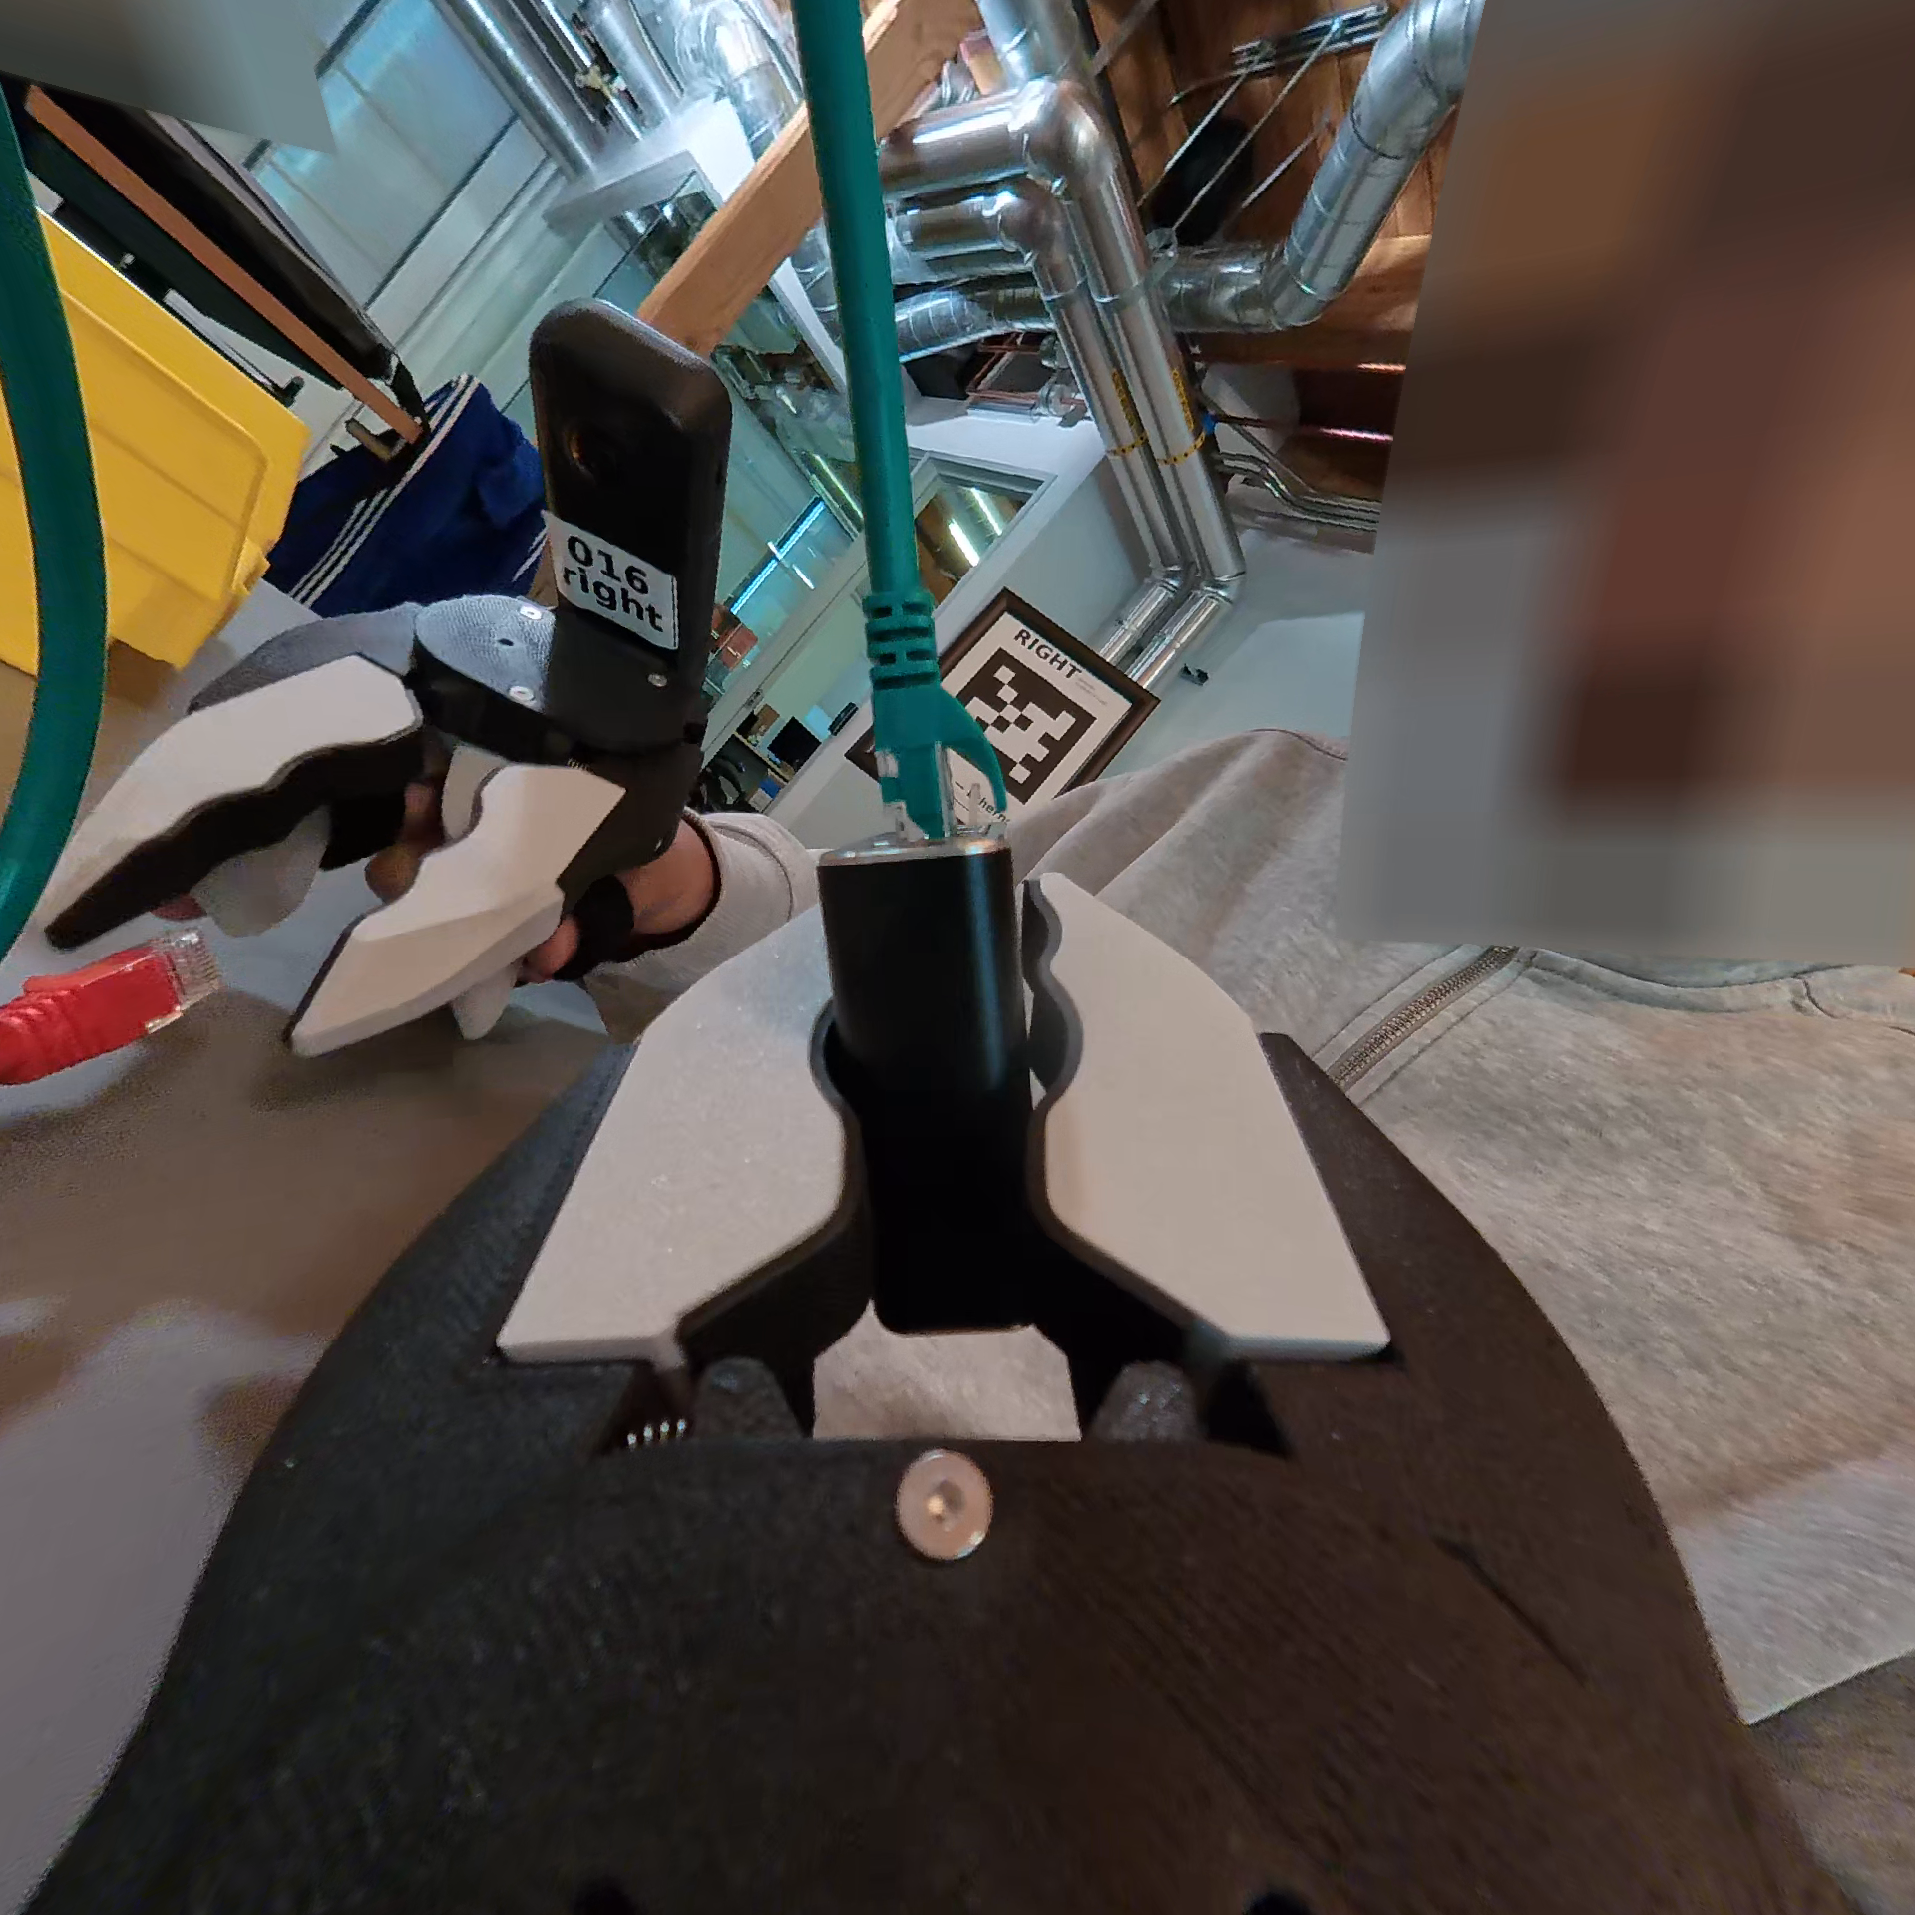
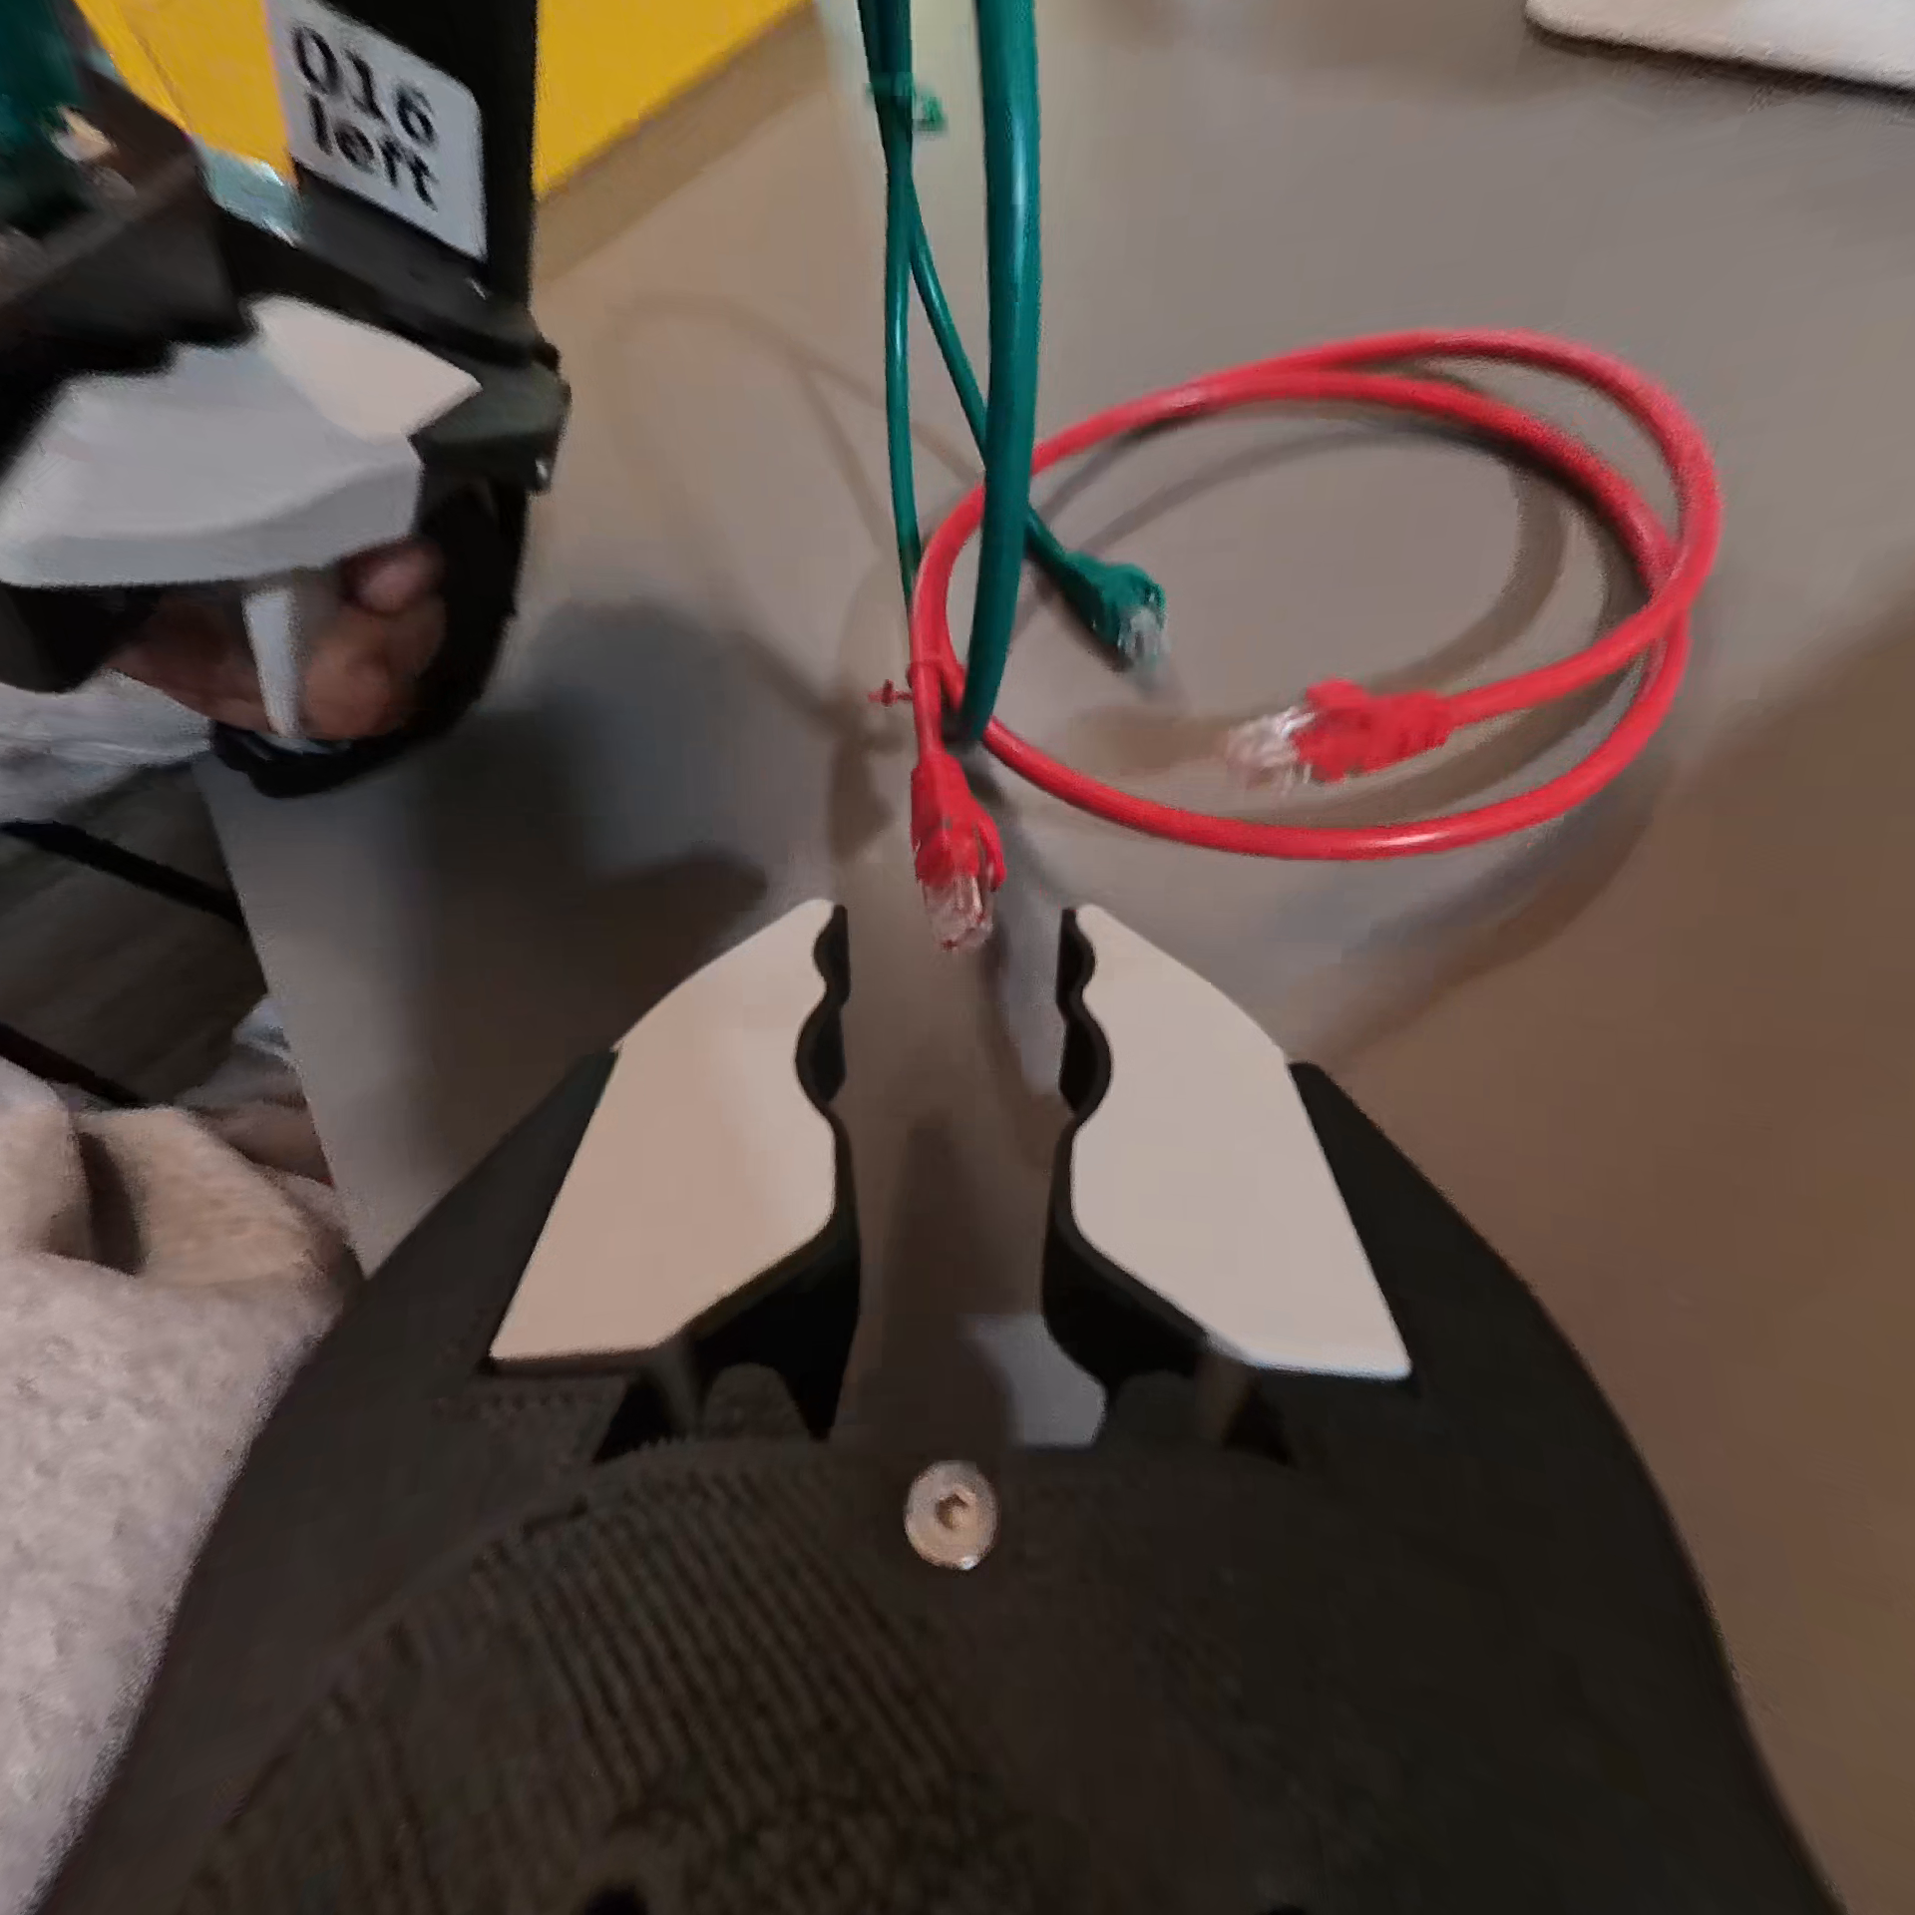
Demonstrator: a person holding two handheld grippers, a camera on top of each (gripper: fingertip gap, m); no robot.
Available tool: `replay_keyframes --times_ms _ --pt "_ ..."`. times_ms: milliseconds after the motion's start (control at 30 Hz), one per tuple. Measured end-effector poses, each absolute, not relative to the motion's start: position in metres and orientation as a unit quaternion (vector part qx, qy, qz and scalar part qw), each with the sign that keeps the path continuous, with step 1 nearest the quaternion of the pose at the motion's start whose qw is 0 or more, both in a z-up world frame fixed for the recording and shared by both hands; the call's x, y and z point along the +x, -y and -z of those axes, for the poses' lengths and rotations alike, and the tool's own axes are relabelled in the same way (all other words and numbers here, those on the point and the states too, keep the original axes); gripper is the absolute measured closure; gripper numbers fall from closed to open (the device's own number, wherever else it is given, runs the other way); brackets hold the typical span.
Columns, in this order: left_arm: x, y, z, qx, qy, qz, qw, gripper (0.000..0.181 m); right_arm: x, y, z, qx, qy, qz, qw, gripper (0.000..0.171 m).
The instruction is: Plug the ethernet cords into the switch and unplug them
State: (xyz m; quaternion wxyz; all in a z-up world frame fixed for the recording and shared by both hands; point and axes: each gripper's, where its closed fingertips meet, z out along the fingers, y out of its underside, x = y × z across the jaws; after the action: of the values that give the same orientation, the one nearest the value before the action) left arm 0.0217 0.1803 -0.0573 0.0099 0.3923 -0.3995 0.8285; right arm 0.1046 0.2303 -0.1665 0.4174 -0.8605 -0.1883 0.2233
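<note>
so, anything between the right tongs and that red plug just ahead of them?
Nothing visible. The right tongs are open, and the red ethernet plug with the clear tip lies on the brown tabletop just beyond their tips. A hanging green cable comes down behind the plug, not in front of it.

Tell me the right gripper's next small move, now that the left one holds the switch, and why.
Probably ease the right gripper forward around the near red plug and close. Its jaws stand open and empty with that plug just ahead of them. The left gripper clamps the black switch, where the green cord's plug already sits, so red seems next.
</note>
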Motion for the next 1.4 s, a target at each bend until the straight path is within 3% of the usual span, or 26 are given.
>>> replay_keyframes --times_ms 200,433,633,933,1067,1400 --pt "0.023 -0.175 0.059 0.391 0.404 -0.827 0.017 0.152 0.091 -0.230 0.175 -0.867 0.223 -0.196 0.399 0.160" --pt "0.025 -0.164 0.065 0.391 0.422 -0.817 0.034 0.153 0.065 -0.232 0.128 -0.794 0.192 -0.312 0.485 0.161" --pt "0.025 -0.144 0.070 0.382 0.452 -0.804 0.064 0.153 0.089 -0.241 0.102 -0.764 0.194 -0.191 0.585 0.163" --pt "0.021 -0.137 0.064 0.365 0.463 -0.805 0.067 0.153 0.107 -0.250 0.100 -0.753 0.244 0.015 0.611 0.125" --pt "0.018 -0.142 0.055 0.352 0.444 -0.822 0.067 0.153 0.112 -0.253 0.107 -0.761 0.243 0.021 0.601 0.113" --pt "0.013 -0.133 0.050 0.332 0.450 -0.825 0.088 0.153 0.101 -0.248 0.123 -0.796 0.206 -0.126 0.555 0.154"
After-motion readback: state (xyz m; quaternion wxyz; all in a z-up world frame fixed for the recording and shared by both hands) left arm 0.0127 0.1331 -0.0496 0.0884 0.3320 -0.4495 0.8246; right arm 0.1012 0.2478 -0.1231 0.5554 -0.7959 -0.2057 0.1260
